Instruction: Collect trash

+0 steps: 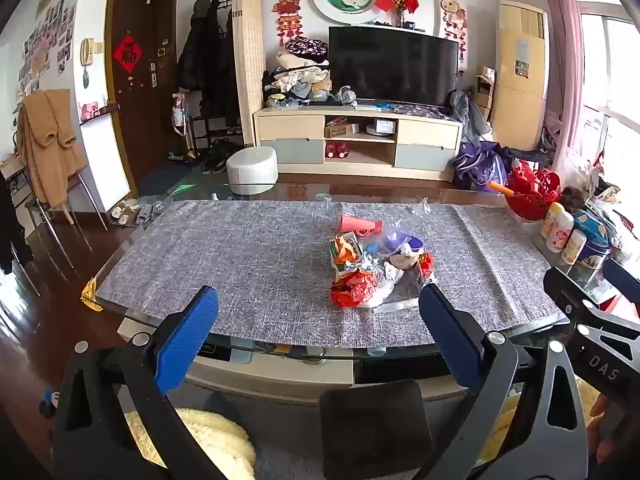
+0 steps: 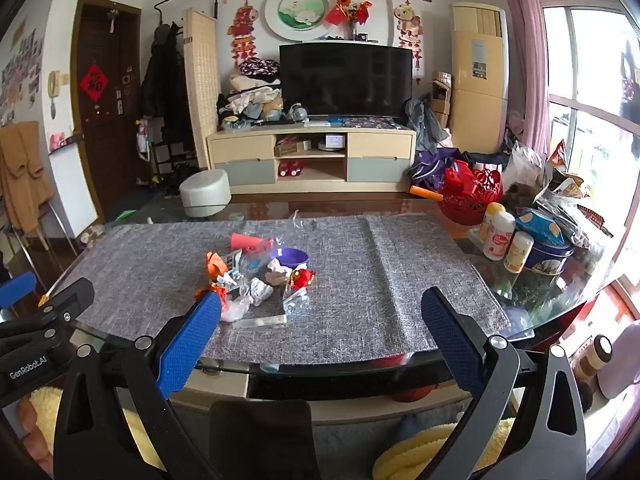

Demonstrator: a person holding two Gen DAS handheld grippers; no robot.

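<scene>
Heap of crumpled red, orange and white wrappers point(image 1: 374, 268) on the grey woven mat point(image 1: 248, 264): left gripper point(image 1: 320, 312) and right gripper point(image 2: 322, 312), both with jaws spread wide and empty, should descend onto its outermost piece first.

Living room: television point(image 1: 393, 66), coats point(image 1: 208, 44).

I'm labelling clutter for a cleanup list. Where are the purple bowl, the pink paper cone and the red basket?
purple bowl point(image 2: 289, 258): right wrist view, on its inner wall.
pink paper cone point(image 2: 245, 241): right wrist view, mid-body.
red basket point(image 2: 466, 208): right wrist view, on its front wall.
</scene>
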